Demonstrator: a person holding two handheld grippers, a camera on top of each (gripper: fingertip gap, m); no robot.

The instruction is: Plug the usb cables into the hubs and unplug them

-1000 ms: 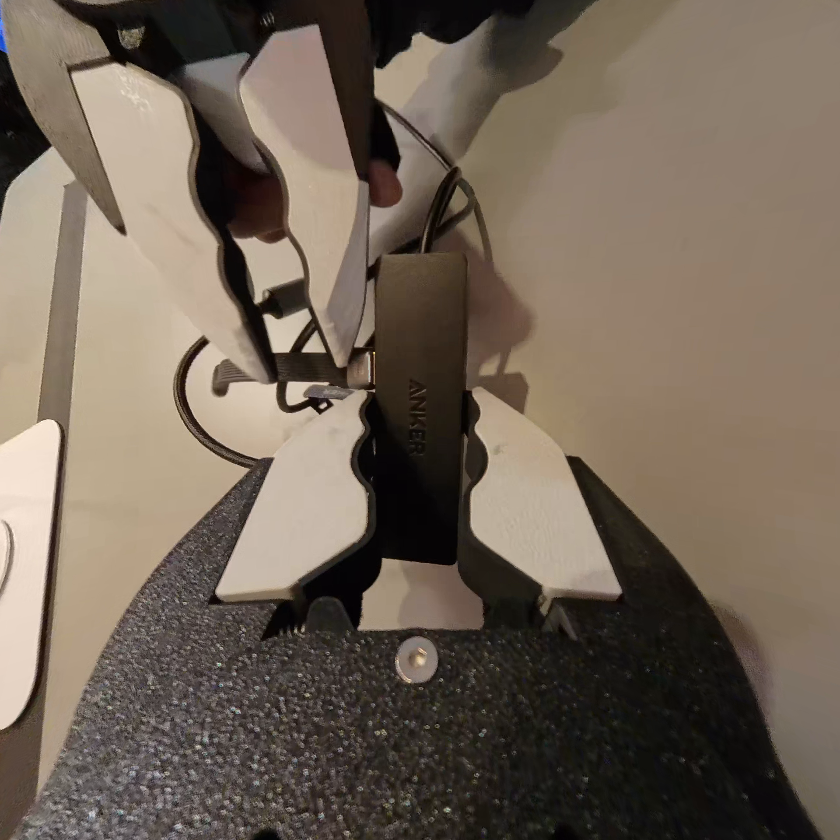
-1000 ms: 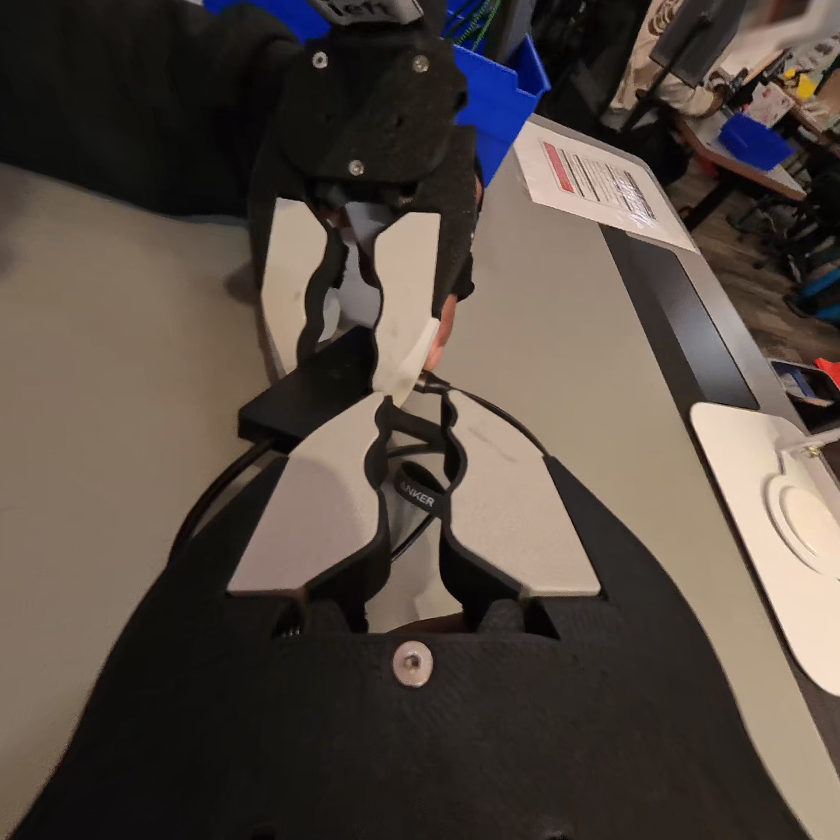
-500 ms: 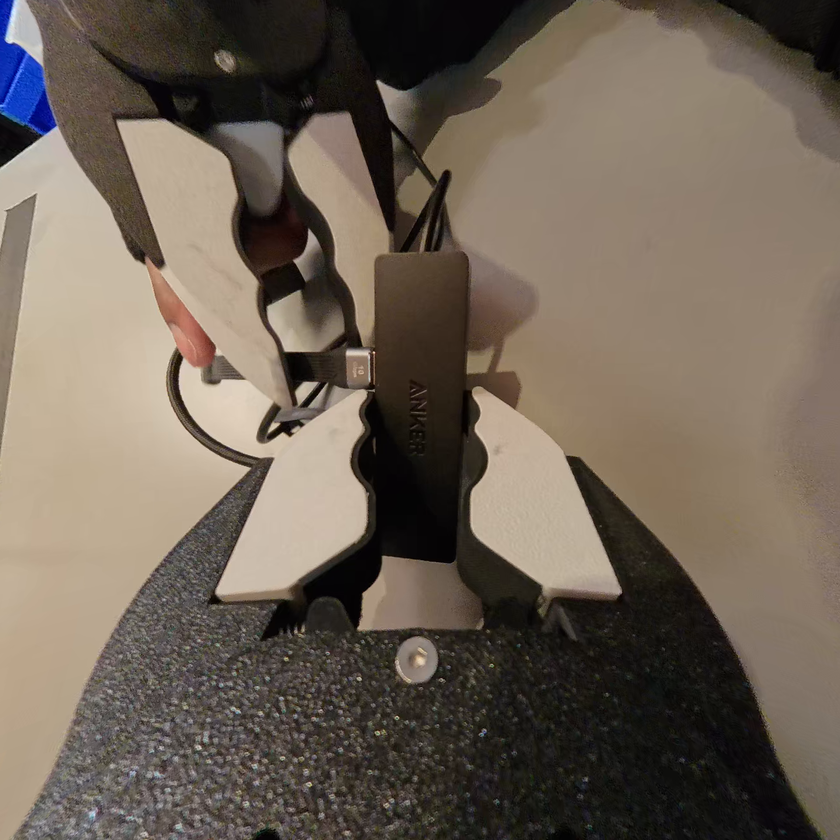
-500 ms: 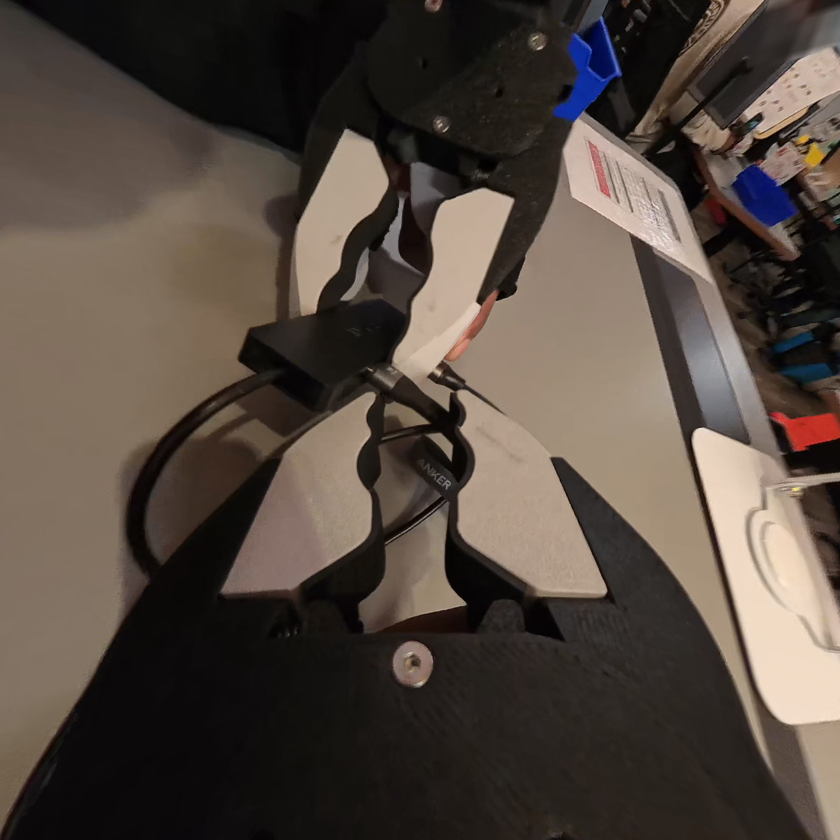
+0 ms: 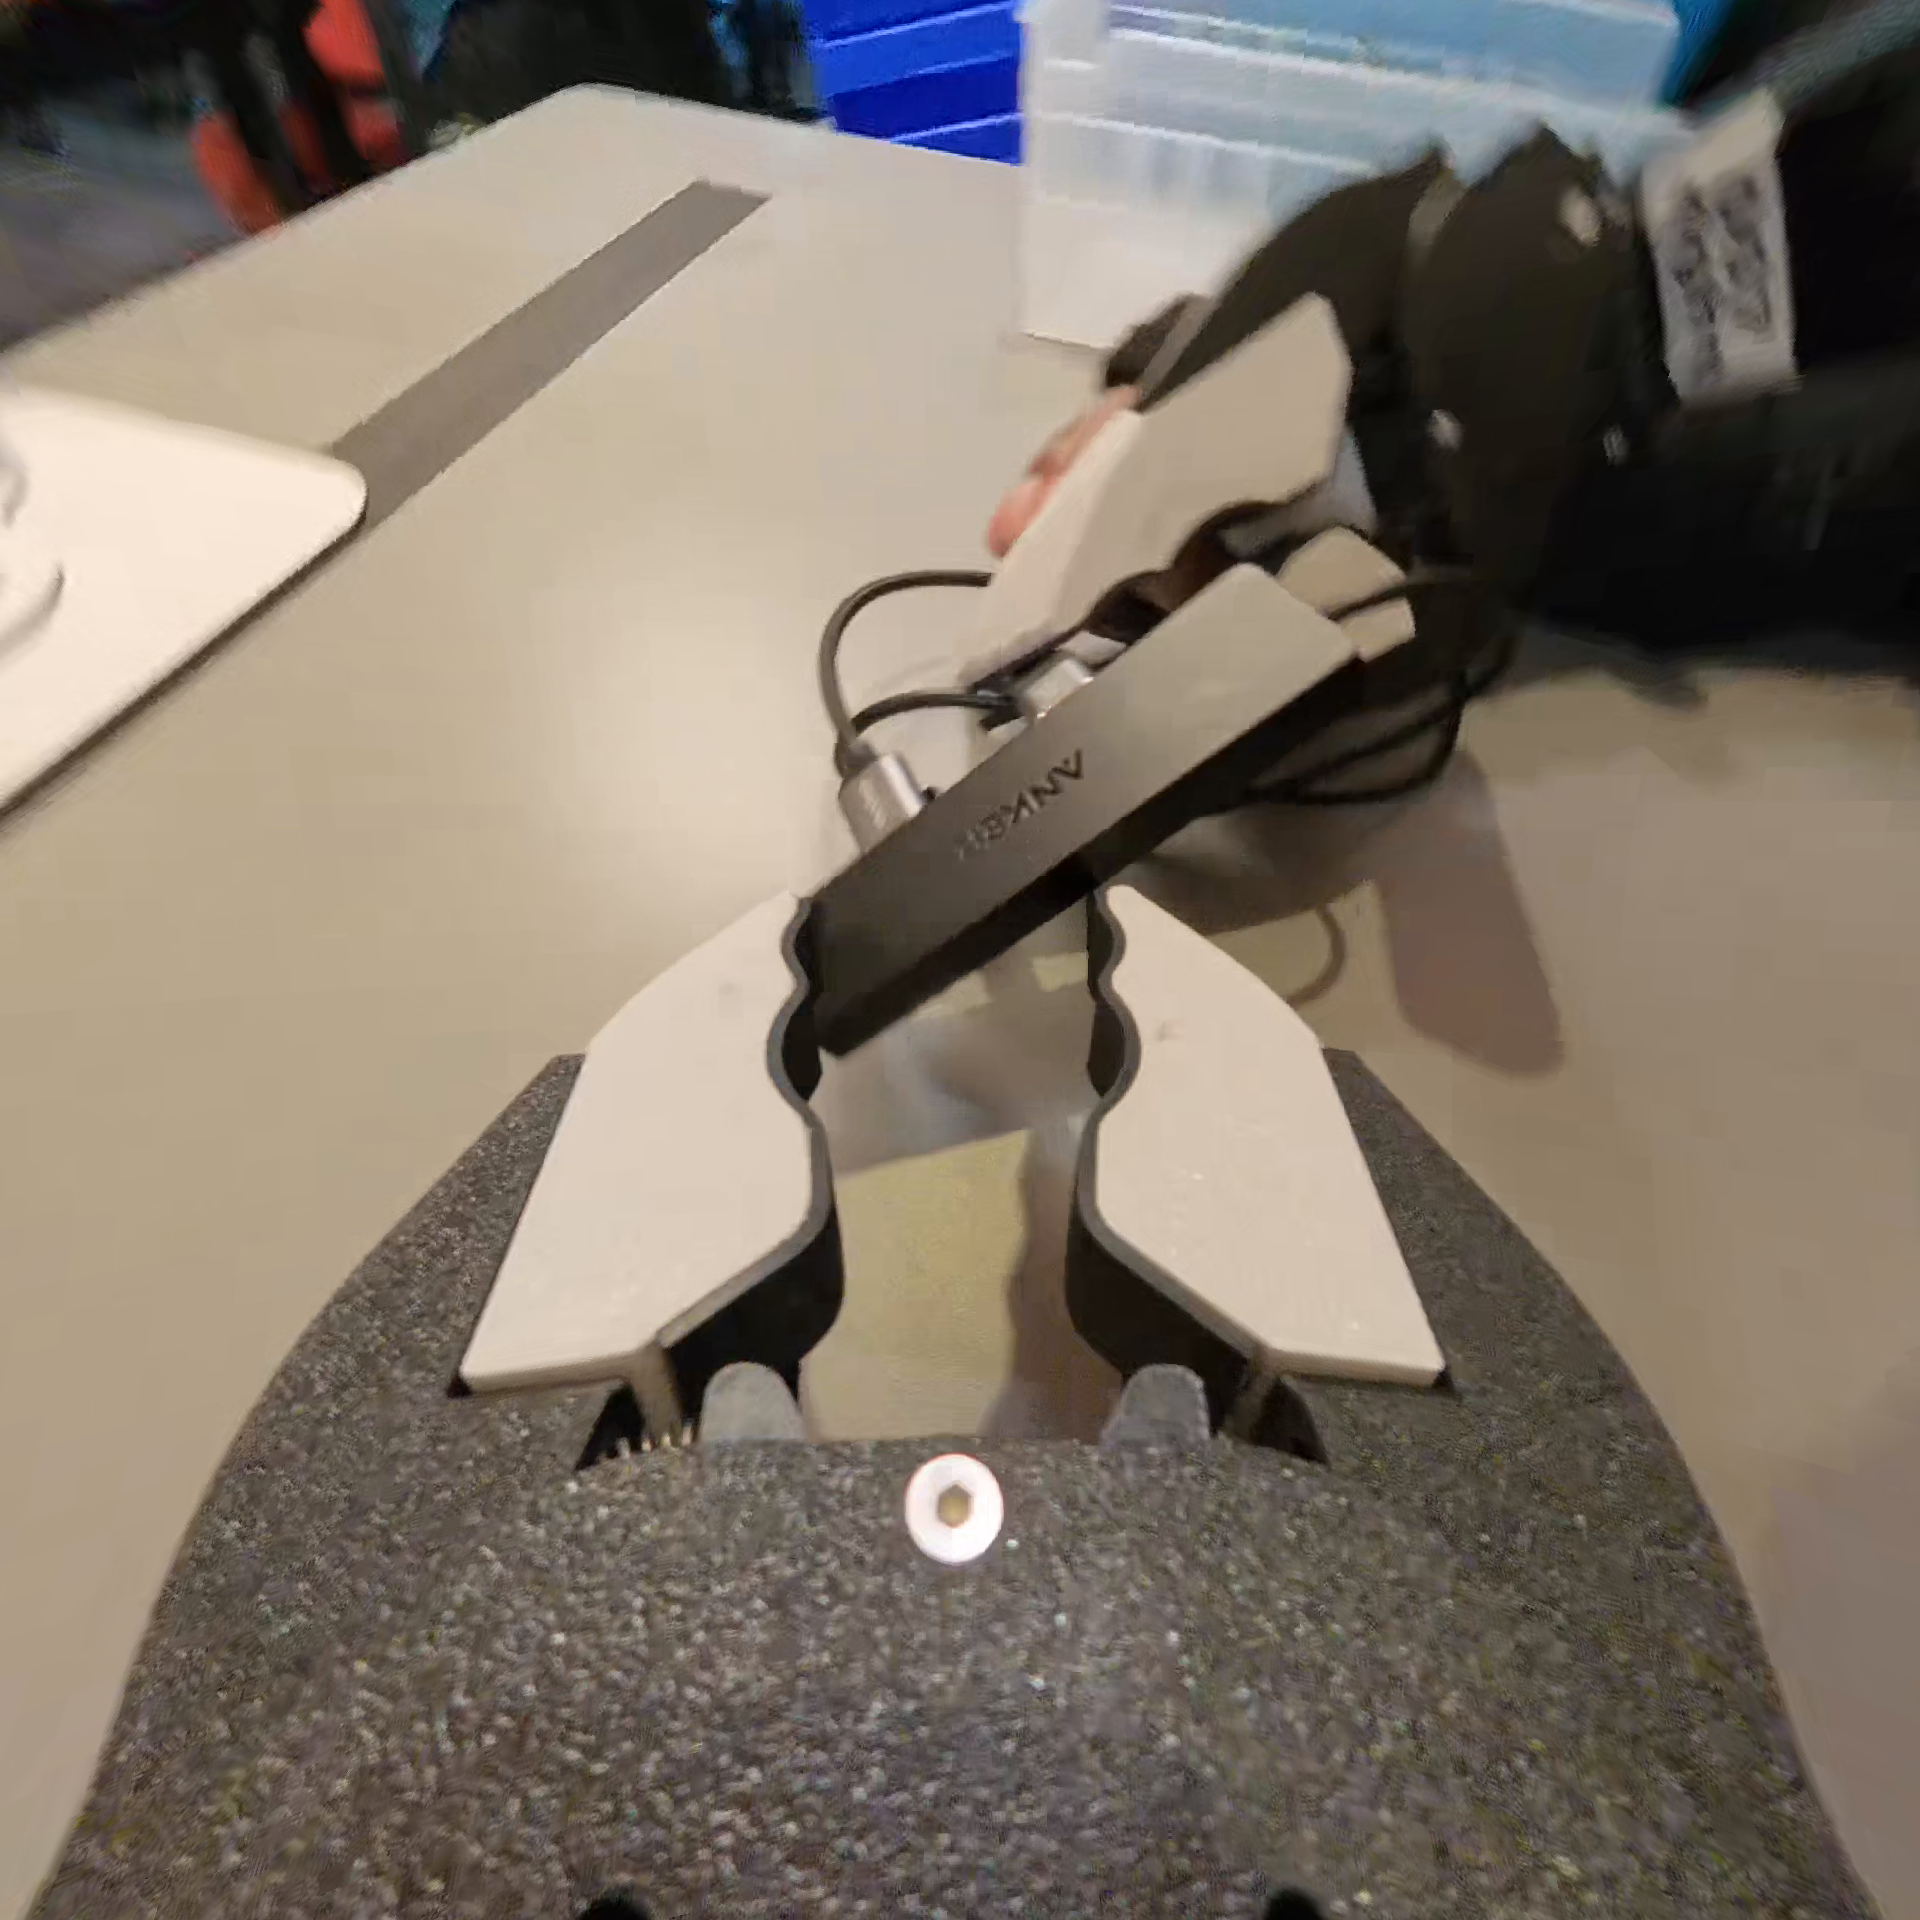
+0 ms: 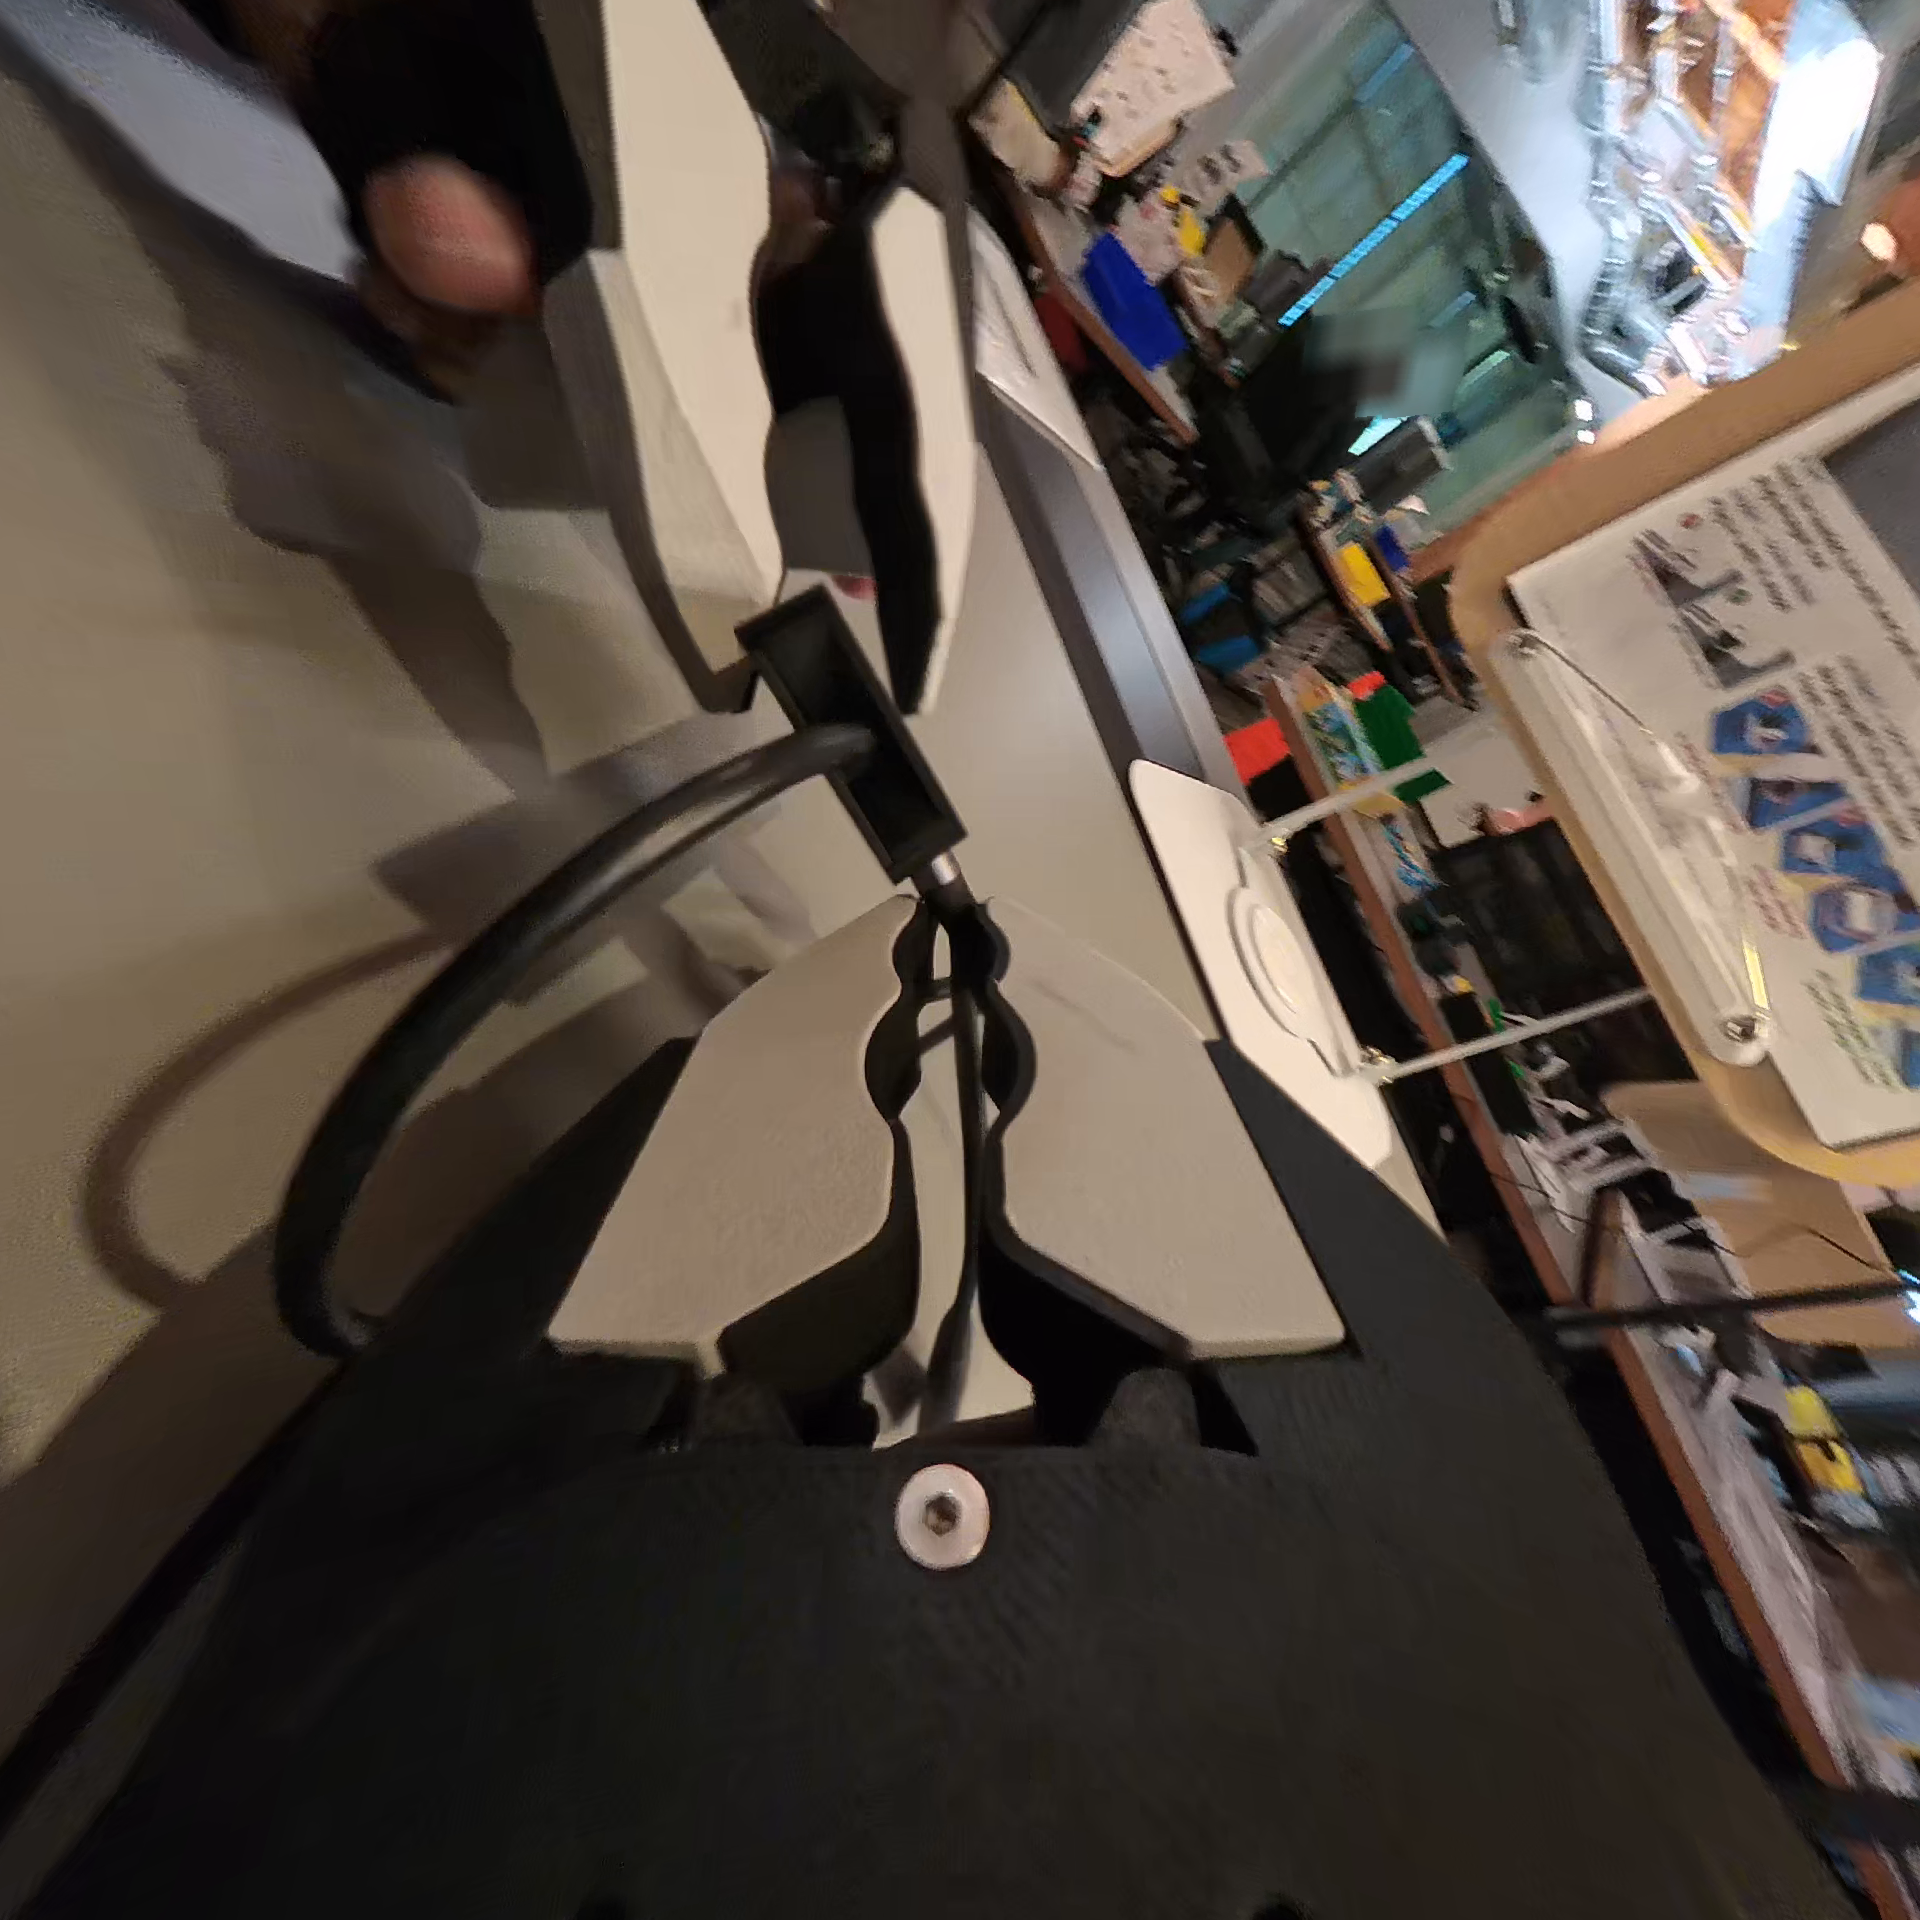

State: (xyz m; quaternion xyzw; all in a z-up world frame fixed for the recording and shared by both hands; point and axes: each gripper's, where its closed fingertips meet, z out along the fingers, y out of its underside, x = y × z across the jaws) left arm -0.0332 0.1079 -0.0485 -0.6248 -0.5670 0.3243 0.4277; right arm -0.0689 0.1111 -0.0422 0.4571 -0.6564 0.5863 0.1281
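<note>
A black USB hub [image 5: 1122, 769] sits diagonally between the fingertips of my left gripper [image 5: 945, 914], which is shut on its near end and holds it tilted above the grey table [image 5: 520, 831]. A silver USB plug [image 5: 883, 795] sits in the hub's side. My right gripper [image 6: 951, 909] is shut on a second plug [image 6: 940, 868] at the hub [image 6: 883, 769], and its thin cable [image 6: 971, 1091] runs back between the fingers. The right gripper also shows in the left wrist view [image 5: 1070, 644]. The hub's thick black cable [image 6: 520, 914] loops down to the table.
A white pad [image 5: 156, 551] lies on the table at the left, beside a dark strip [image 5: 551, 332]. Blue bins [image 5: 914, 73] and a clear plastic box [image 5: 1247, 156] stand at the far edge. A wooden-framed sign [image 6: 1766, 831] stands to the right. Loose black cables [image 5: 1403, 748] lie under the hub.
The hub has come up off the table and now lies diagonally across my left fingers instead of straight. Both grippers have swung round. The right gripper stays closed at the plug.
</note>
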